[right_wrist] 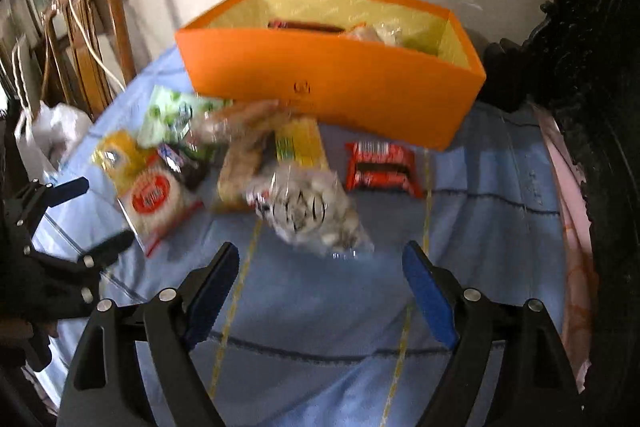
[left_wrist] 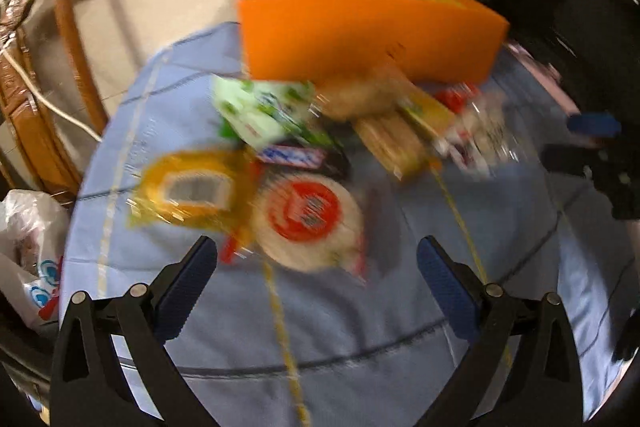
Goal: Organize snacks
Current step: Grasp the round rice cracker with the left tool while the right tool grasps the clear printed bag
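Note:
An orange box (right_wrist: 328, 83) stands at the far side of a blue cloth; a few wrapped snacks lie inside it. Before it lies a heap of snacks: a round white pack with a red label (left_wrist: 308, 215), a yellow pack (left_wrist: 192, 187), a green-and-white bag (left_wrist: 260, 107), a clear bag of pale pieces (right_wrist: 312, 211) and a red wrapped bar (right_wrist: 382, 167). My left gripper (left_wrist: 316, 259) hangs open just short of the round pack, nothing between its pads. My right gripper (right_wrist: 320, 263) is open above the cloth, just short of the clear bag. Both views are blurred.
A wooden chair (left_wrist: 48, 67) with a white cord stands left of the table, and white plastic bags (left_wrist: 28, 247) lie below it. Dark carved furniture (right_wrist: 592, 107) rises at the right edge. The blue cloth (right_wrist: 320, 367) near me is bare.

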The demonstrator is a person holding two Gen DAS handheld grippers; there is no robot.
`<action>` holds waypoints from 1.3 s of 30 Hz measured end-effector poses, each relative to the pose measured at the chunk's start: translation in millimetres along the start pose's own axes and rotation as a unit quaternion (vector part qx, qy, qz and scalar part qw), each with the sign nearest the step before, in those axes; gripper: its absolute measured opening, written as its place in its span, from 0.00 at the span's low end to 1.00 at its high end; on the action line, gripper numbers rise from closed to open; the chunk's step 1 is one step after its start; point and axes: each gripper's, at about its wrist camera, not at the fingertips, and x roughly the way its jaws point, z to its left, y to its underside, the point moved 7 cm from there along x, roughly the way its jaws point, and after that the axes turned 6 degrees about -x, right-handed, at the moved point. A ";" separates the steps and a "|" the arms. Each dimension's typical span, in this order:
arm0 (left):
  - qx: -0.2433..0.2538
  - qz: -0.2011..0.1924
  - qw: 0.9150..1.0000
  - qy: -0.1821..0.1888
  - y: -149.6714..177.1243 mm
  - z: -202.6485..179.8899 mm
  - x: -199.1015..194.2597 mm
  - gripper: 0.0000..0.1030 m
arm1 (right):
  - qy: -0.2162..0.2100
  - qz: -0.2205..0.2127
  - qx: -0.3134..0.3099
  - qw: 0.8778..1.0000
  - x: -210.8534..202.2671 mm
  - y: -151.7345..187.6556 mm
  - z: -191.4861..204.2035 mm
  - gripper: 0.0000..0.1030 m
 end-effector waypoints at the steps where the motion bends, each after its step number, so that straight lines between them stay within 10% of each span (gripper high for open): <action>1: 0.006 -0.002 1.000 0.001 3.3 -3.5 1.4 0.95 | 0.004 0.004 -0.002 1.000 2.1 2.2 0.1 0.82; 19: 0.002 0.005 0.999 -0.033 -11.5 7.8 68.4 0.95 | 0.011 0.052 -0.074 0.996 78.6 -12.4 15.1 0.73; 22: 0.028 -0.003 1.000 0.003 -10.8 1.1 62.1 0.58 | -0.004 0.064 -0.064 0.996 82.1 -8.6 16.2 0.41; 28: -0.017 0.006 0.998 0.059 -5.5 13.7 45.2 0.20 | -0.073 0.047 0.012 0.996 58.5 6.2 11.4 0.34; 39: -0.008 -0.020 0.995 0.099 13.4 5.1 -6.1 0.17 | -0.115 0.026 0.077 0.990 11.6 36.9 4.7 0.34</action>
